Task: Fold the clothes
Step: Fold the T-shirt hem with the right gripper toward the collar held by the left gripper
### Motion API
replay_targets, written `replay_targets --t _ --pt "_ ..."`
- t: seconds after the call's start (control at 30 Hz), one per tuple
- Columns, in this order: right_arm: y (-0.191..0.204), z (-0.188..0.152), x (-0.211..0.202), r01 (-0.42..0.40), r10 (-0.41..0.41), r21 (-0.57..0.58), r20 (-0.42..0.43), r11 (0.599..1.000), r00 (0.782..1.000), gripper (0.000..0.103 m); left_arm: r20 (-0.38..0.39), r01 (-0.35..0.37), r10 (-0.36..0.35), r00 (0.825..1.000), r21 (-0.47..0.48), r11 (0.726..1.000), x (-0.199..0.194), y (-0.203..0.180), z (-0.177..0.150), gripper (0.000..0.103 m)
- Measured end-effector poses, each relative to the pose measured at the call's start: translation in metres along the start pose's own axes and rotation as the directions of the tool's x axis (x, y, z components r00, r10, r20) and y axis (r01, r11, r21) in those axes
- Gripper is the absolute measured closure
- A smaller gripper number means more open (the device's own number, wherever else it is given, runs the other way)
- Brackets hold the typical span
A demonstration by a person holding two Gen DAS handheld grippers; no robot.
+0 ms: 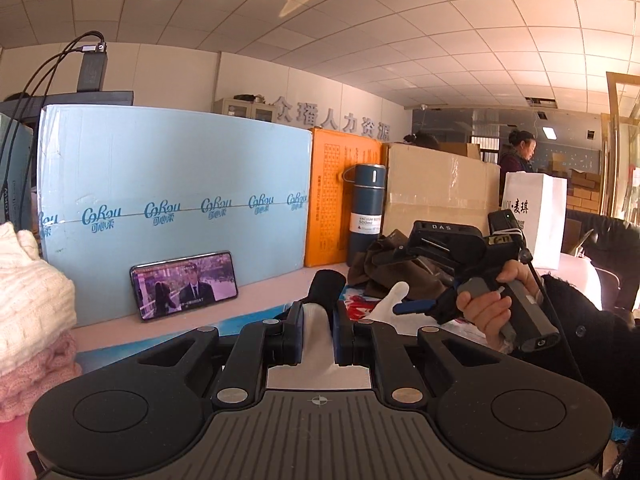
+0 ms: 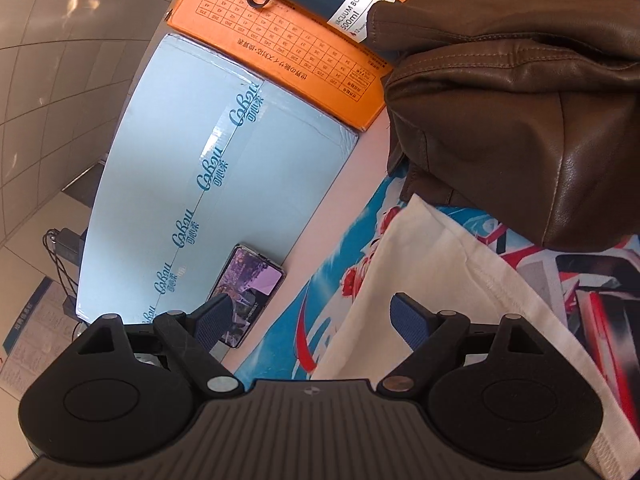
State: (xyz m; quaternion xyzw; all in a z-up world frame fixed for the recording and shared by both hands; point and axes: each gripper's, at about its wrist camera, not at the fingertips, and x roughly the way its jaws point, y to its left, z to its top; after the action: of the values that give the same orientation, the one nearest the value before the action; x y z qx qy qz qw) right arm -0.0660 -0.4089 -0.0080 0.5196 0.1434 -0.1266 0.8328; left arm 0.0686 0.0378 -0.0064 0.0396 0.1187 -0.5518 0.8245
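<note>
My left gripper (image 1: 319,330) is shut on a fold of the white garment (image 1: 316,336), which is lifted off the table between its blue pads. A corner of the same white garment (image 2: 440,280) lies on the printed mat (image 2: 332,240) under my right gripper (image 2: 310,314). That gripper is open, with nothing between its fingers. In the left wrist view a hand holds the right gripper (image 1: 406,308) just right of the raised white cloth. A brown leather jacket (image 2: 520,120) lies crumpled beyond the white garment, partly on top of the mat.
A pale blue carton (image 1: 172,184), an orange box (image 1: 340,192) and a cardboard box (image 1: 440,188) wall off the table's back. A blue vacuum bottle (image 1: 366,212) and a phone (image 1: 184,284) lean there. Knit sweaters (image 1: 32,304) are stacked left. A white paper bag (image 1: 534,216) stands right.
</note>
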Motion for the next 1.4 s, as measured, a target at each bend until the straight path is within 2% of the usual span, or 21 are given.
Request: replay_targets --t 0.13,0.23,0.33,0.4,0.47,0.5,0.57,0.63,0.77,0.8,0.87,0.93,1.0,1.03,1.1,1.17,1.23,1.33,1.4 --pt "-0.008 0.004 -0.007 0.032 -0.033 0.022 0.026 0.999 0.999 0.018 0.002 -0.013 0.013 1.000 -0.058 0.998 -0.013 0.006 -0.012 0.090" --pt "-0.009 0.005 -0.011 0.105 -0.105 0.006 0.043 0.994 0.993 0.018 0.001 -0.007 0.007 1.000 -0.083 0.997 -0.019 0.010 -0.019 0.090" --pt "-0.013 0.004 -0.015 0.140 -0.141 0.007 0.044 0.990 0.989 0.032 -0.040 0.021 -0.024 0.999 -0.080 0.997 -0.015 0.010 -0.024 0.090" --pt "-0.013 0.004 -0.016 0.185 -0.184 -0.011 0.044 0.983 0.982 0.059 -0.077 0.032 -0.037 0.996 -0.068 0.997 -0.011 0.009 -0.026 0.090" --pt "-0.012 0.002 -0.017 0.230 -0.228 -0.041 0.048 0.972 0.973 0.074 -0.110 0.031 -0.036 0.993 -0.049 0.998 -0.007 0.006 -0.026 0.088" --pt "-0.011 0.001 -0.017 0.242 -0.240 -0.058 0.049 0.968 0.970 0.078 -0.134 0.036 -0.039 0.990 -0.025 0.999 -0.005 0.004 -0.027 0.086" --pt "-0.008 -0.001 -0.017 0.270 -0.266 -0.101 0.053 0.957 0.962 0.082 -0.173 0.048 -0.044 0.984 0.020 0.999 -0.005 -0.001 -0.029 0.074" --pt "-0.003 -0.003 -0.017 0.295 -0.288 -0.142 0.066 0.945 0.955 0.083 -0.153 0.075 -0.071 0.986 0.020 0.997 -0.010 -0.001 -0.027 0.046" --pt "0.003 -0.005 -0.019 0.349 -0.335 -0.196 0.102 0.916 0.937 0.083 -0.090 0.113 -0.111 0.990 0.020 0.993 -0.019 0.001 -0.016 0.032" --pt "0.003 -0.005 -0.020 0.361 -0.345 -0.199 0.110 0.911 0.932 0.082 -0.068 0.117 -0.115 0.991 0.020 0.993 -0.020 0.001 -0.012 0.025" --pt "0.003 -0.005 -0.022 0.385 -0.365 -0.201 0.130 0.901 0.922 0.082 -0.085 0.027 -0.023 0.996 0.049 0.998 -0.009 0.002 -0.003 0.023" --pt "0.004 -0.005 -0.027 0.397 -0.371 -0.195 0.158 0.897 0.915 0.078 -0.136 -0.097 0.106 0.985 0.074 0.993 0.013 0.005 0.000 0.023" --pt "0.005 -0.005 -0.033 0.405 -0.371 -0.187 0.190 0.895 0.909 0.068 -0.203 -0.148 0.172 0.964 0.125 0.981 0.038 0.007 -0.003 0.023" --pt "0.006 -0.005 -0.036 0.409 -0.371 -0.183 0.206 0.894 0.905 0.067 -0.236 -0.171 0.204 0.950 0.153 0.973 0.050 0.008 -0.004 0.023" --pt "0.007 -0.005 -0.042 0.406 -0.363 -0.173 0.235 0.897 0.902 0.064 -0.282 -0.138 0.183 0.942 0.172 0.975 0.066 0.004 -0.009 0.023" --pt "0.006 -0.004 -0.049 0.360 -0.318 -0.156 0.243 0.920 0.917 0.062 -0.308 -0.100 0.158 0.938 0.195 0.976 0.077 -0.005 -0.012 0.023" --pt "0.005 -0.002 -0.051 0.292 -0.259 -0.145 0.210 0.945 0.943 0.061 -0.305 -0.110 0.171 0.937 0.209 0.972 0.077 -0.009 -0.011 0.023" --pt "0.006 0.002 -0.041 0.170 -0.161 -0.162 0.067 0.972 0.985 0.052 -0.296 -0.129 0.196 0.935 0.230 0.965 0.075 -0.015 -0.010 0.023" --pt "0.006 0.003 -0.034 0.141 -0.145 -0.168 -0.012 0.976 0.989 0.051 -0.290 -0.142 0.212 0.933 0.243 0.959 0.074 -0.018 -0.009 0.023"
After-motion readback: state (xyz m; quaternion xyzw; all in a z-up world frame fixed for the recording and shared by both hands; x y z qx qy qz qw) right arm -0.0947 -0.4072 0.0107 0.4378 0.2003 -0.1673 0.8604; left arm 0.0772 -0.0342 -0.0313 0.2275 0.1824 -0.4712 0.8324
